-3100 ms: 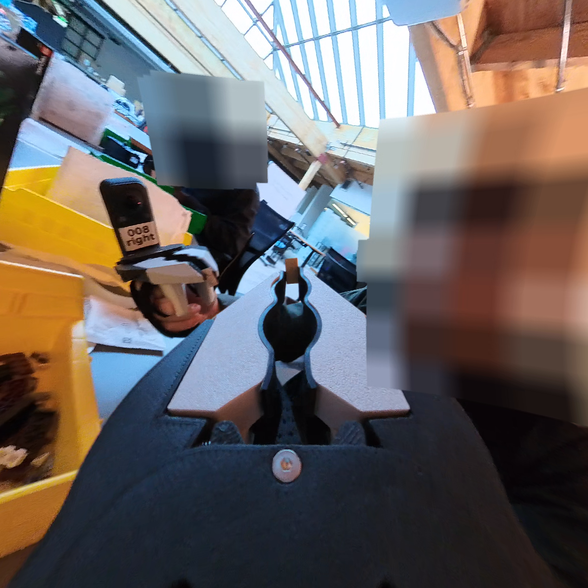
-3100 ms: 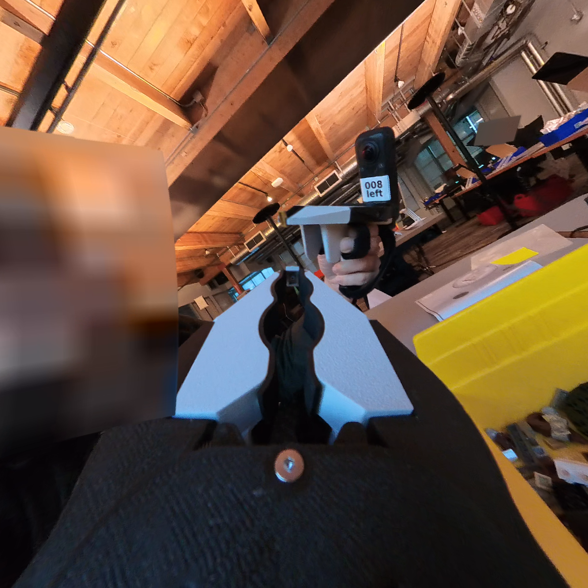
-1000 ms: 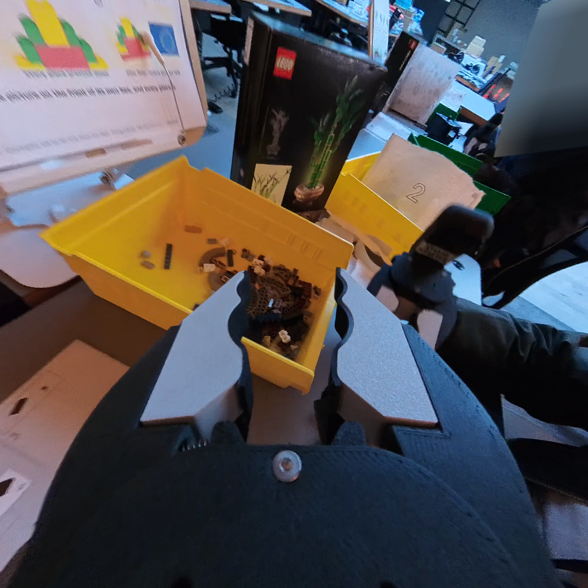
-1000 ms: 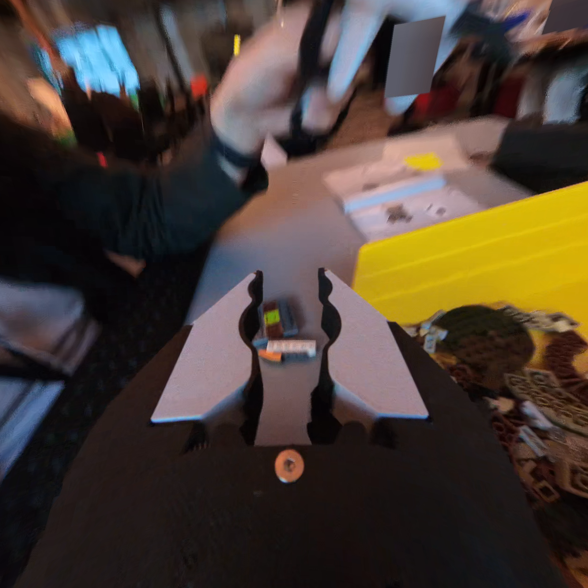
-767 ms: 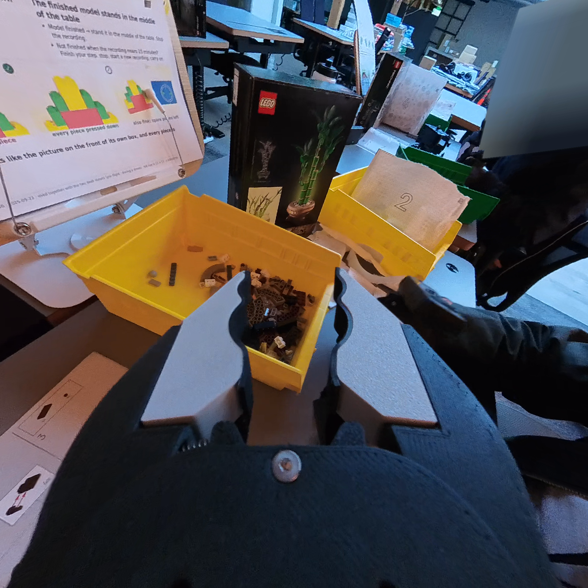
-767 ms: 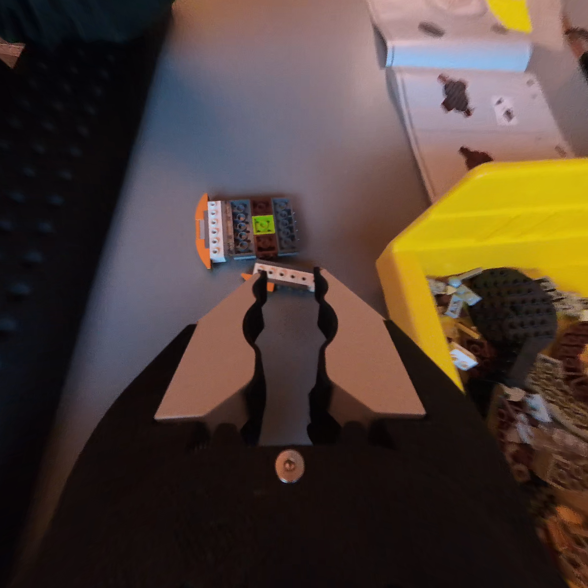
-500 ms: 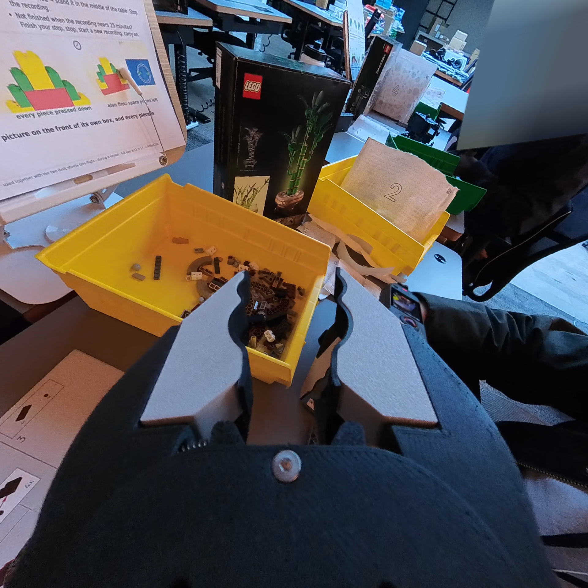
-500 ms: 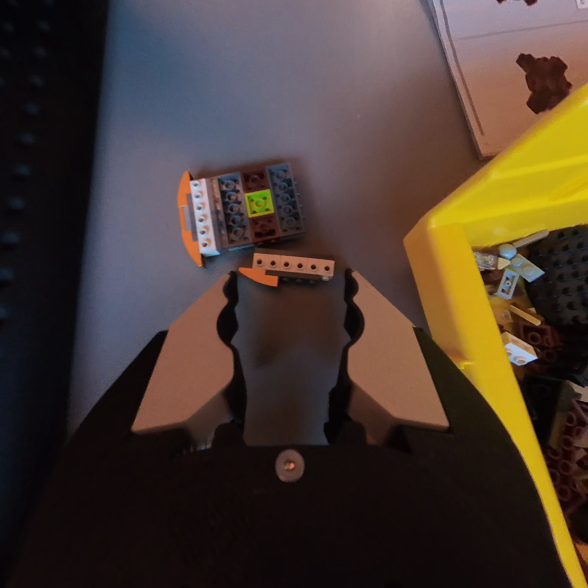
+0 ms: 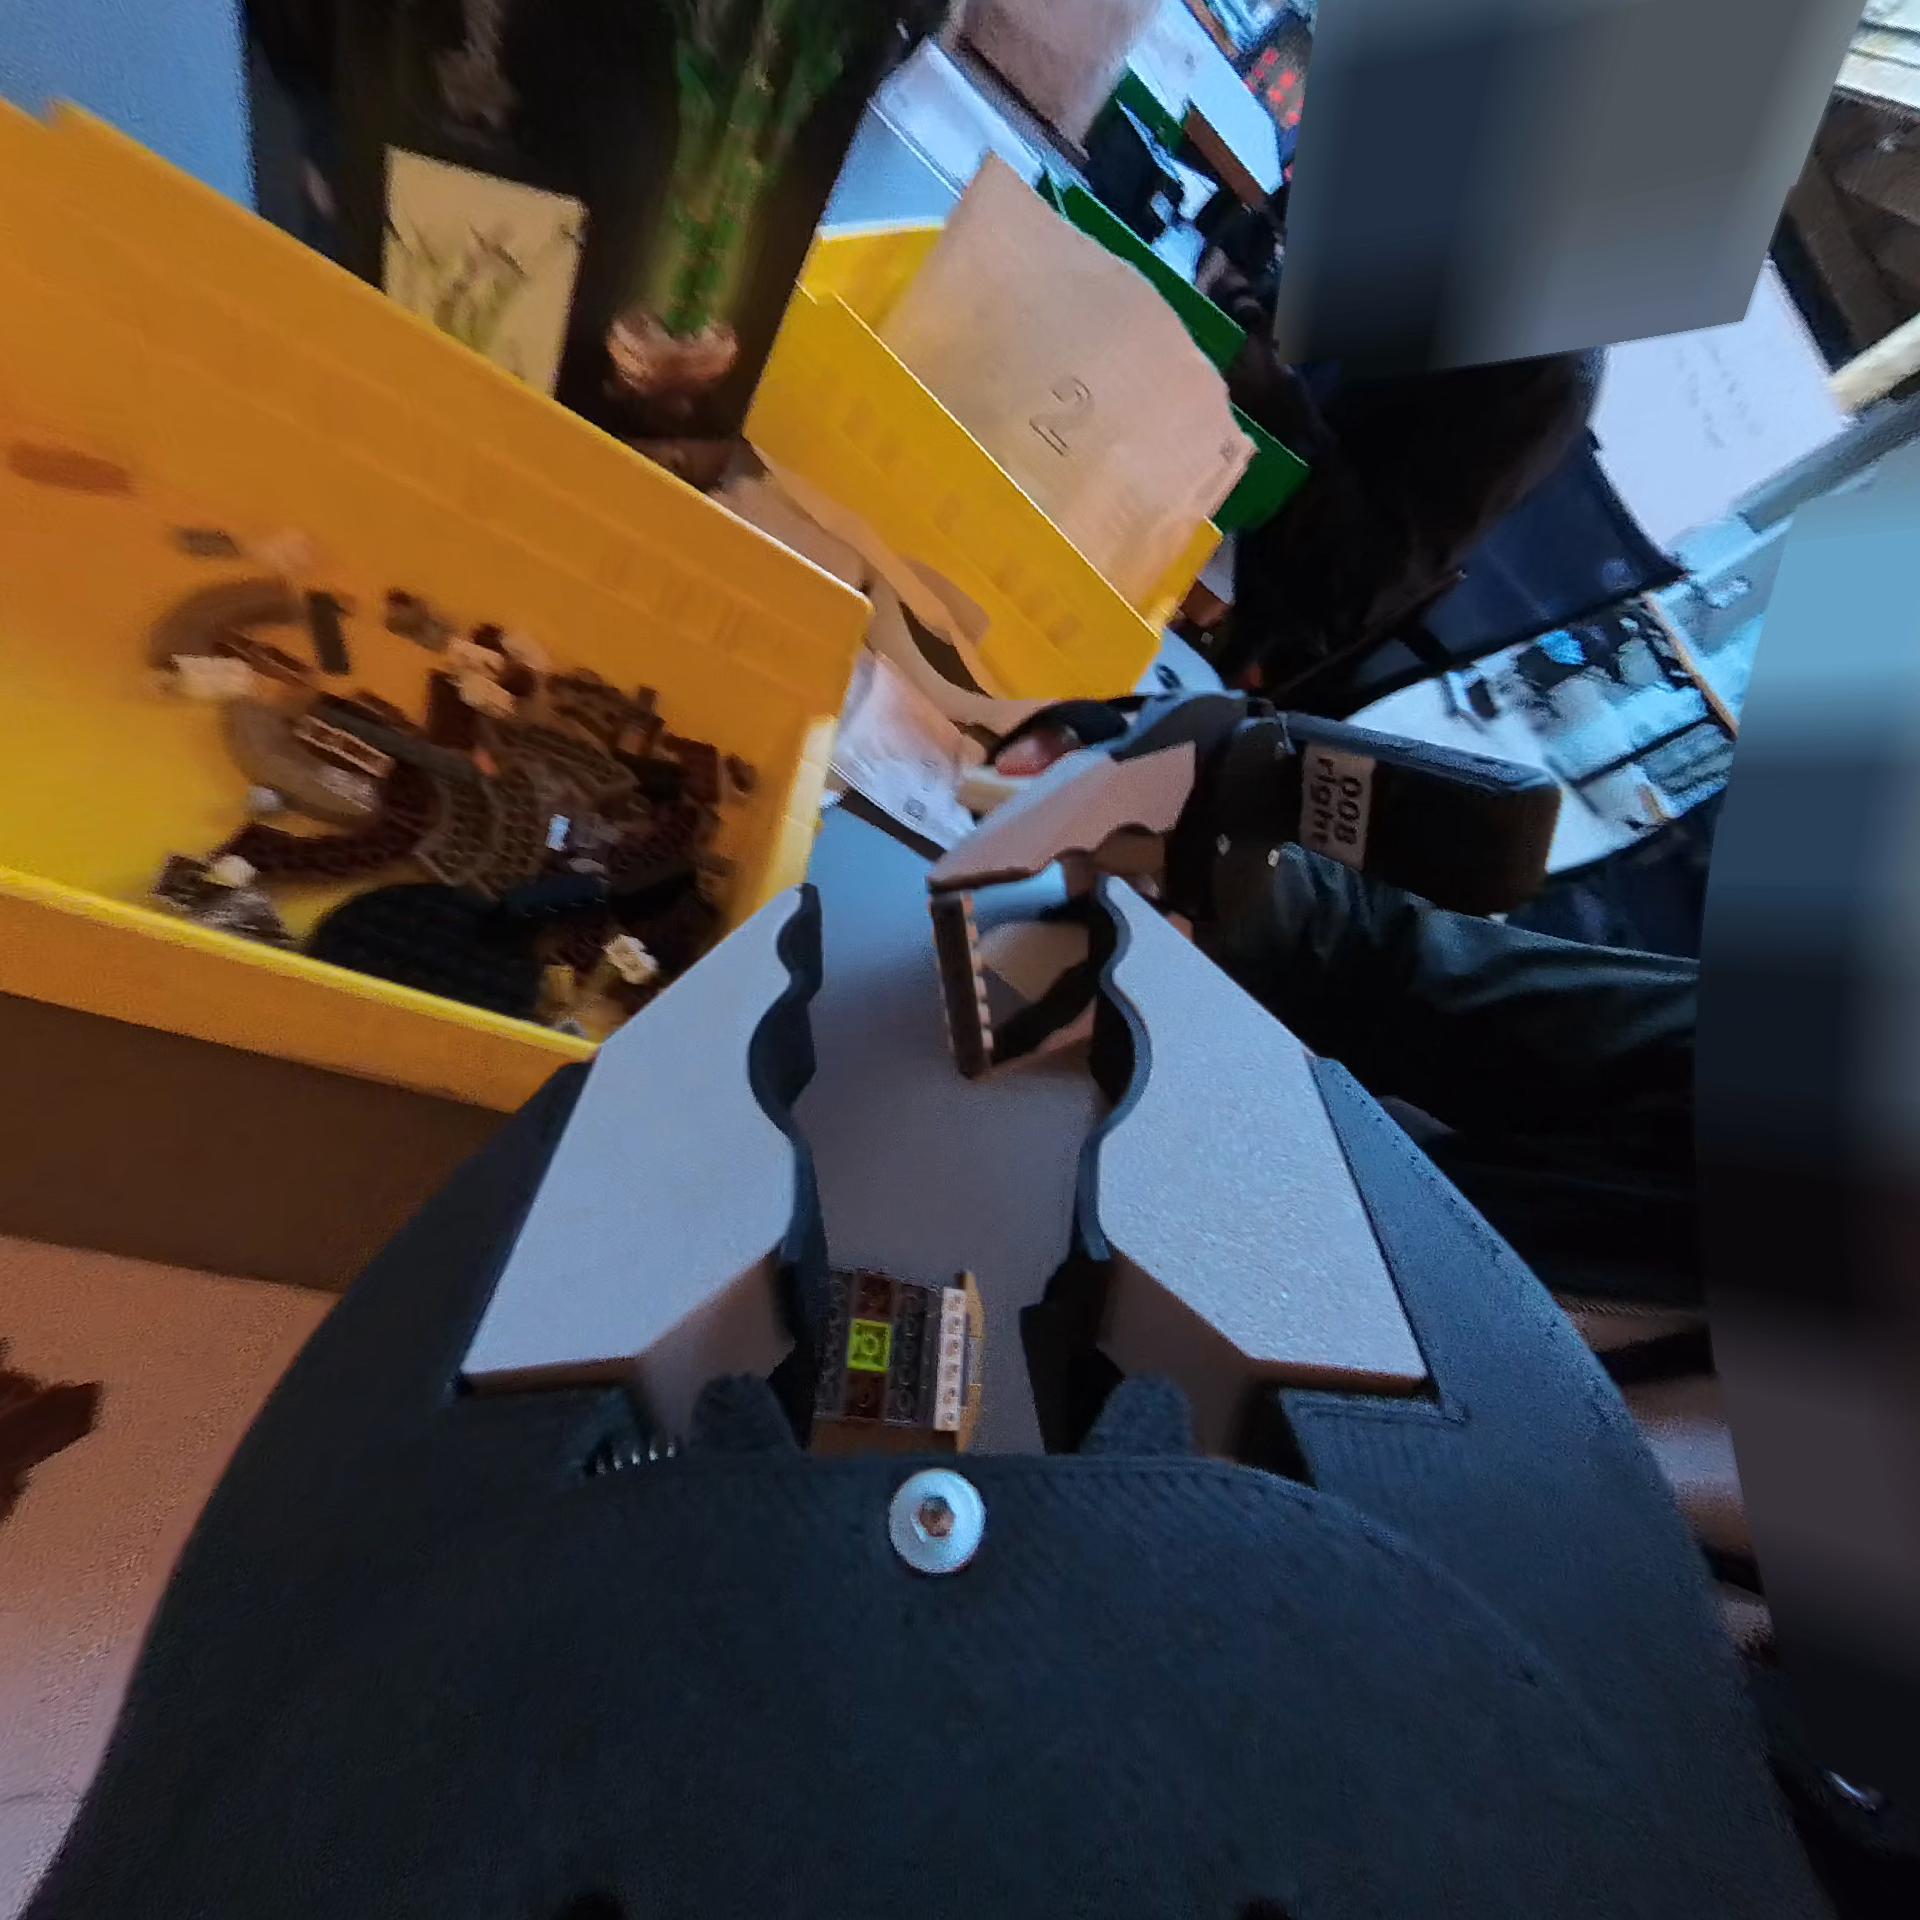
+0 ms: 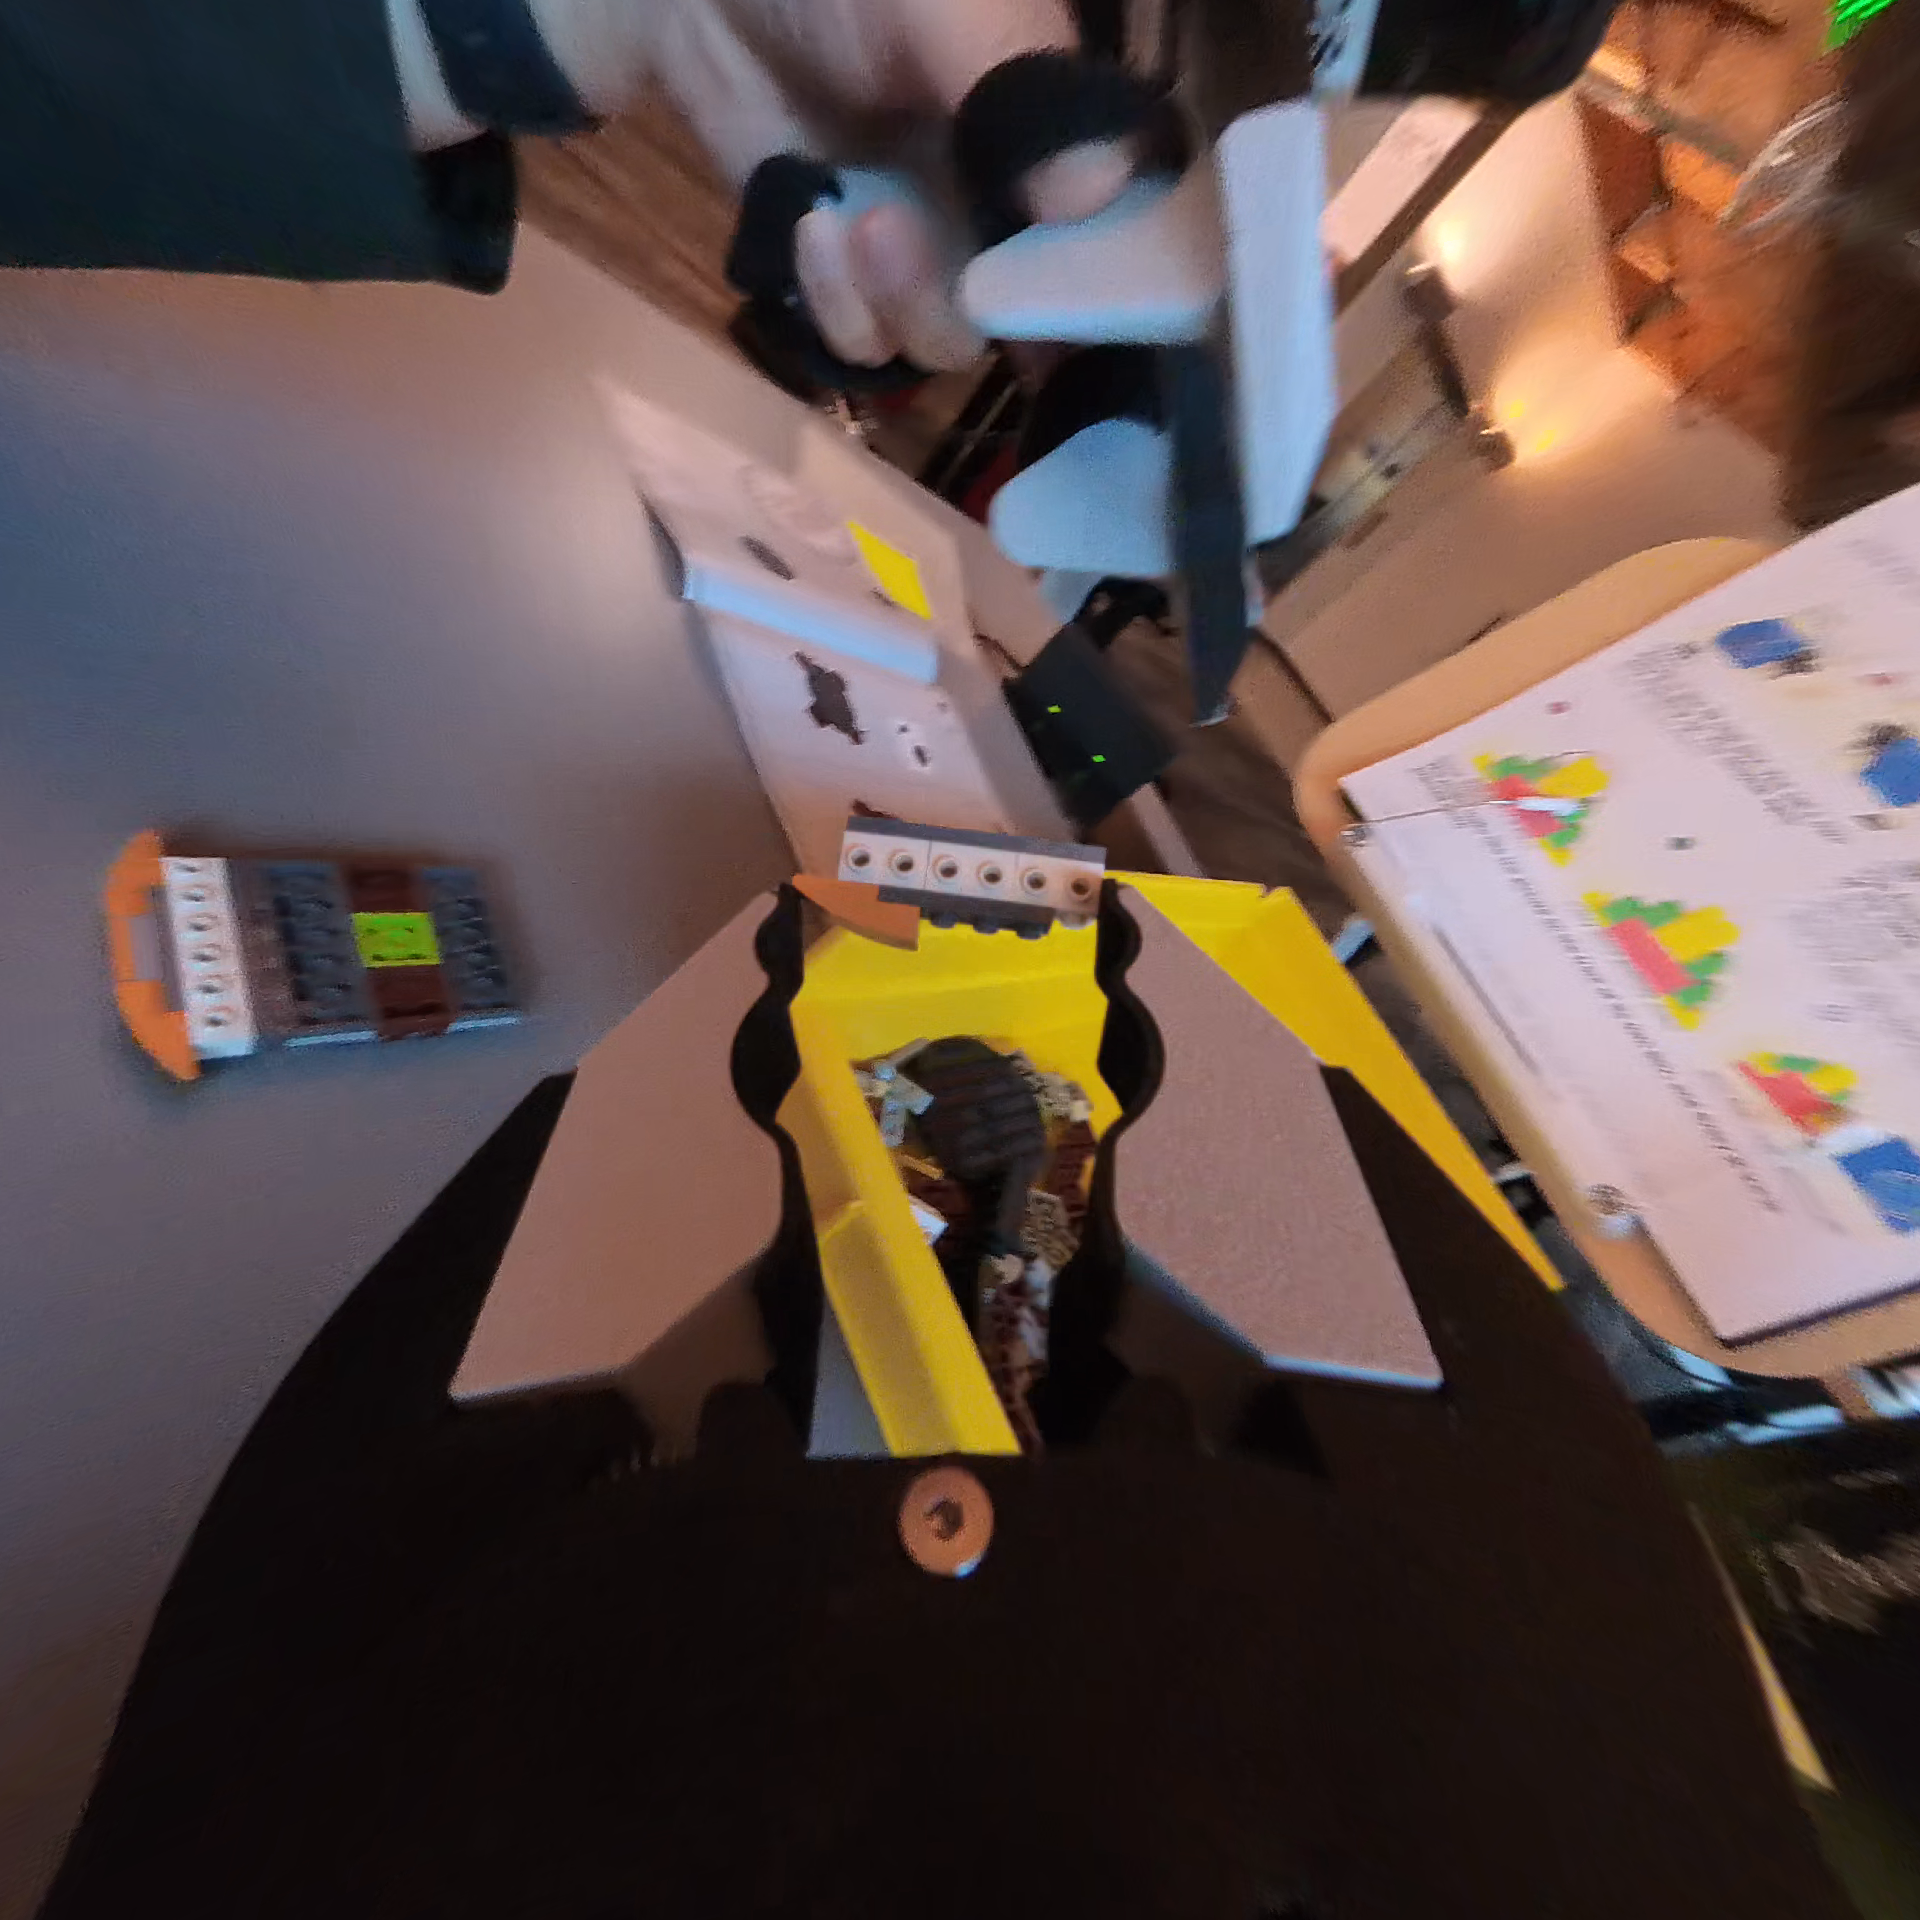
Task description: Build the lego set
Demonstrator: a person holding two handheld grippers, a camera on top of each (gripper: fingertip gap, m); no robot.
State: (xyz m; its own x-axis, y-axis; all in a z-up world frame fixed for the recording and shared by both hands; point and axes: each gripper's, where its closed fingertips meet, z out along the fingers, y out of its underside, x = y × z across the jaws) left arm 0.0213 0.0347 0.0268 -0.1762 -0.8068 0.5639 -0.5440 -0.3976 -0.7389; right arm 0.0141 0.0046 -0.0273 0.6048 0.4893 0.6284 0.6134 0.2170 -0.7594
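A small brick assembly (image 10: 312, 951), grey and brown with a lime tile, a white strip and an orange rim, lies on the grey table. In the left wrist view it (image 9: 899, 1351) shows low between my left fingers. My left gripper (image 9: 951, 925) is open and empty above it. My right gripper (image 10: 945, 904) is shut on a long white-and-grey strip with an orange wedge (image 10: 966, 883), held endwise between the fingertips, off the table. The left wrist view shows the right gripper (image 9: 961, 982) holding that strip (image 9: 956, 951) just beyond my left fingertips.
A yellow bin (image 9: 312, 997) of loose dark bricks sits to the left; it (image 10: 904, 1299) shows under my right fingers. Behind are a second yellow bin (image 9: 966, 520) with a paper bag and a black box (image 9: 623, 156). An open booklet (image 10: 831, 675) and an instruction sheet on a stand (image 10: 1662, 987) lie beyond.
My right gripper has shut on the strip that lay beside the assembly and lifted it. My left gripper has dropped low over the assembly, still open.
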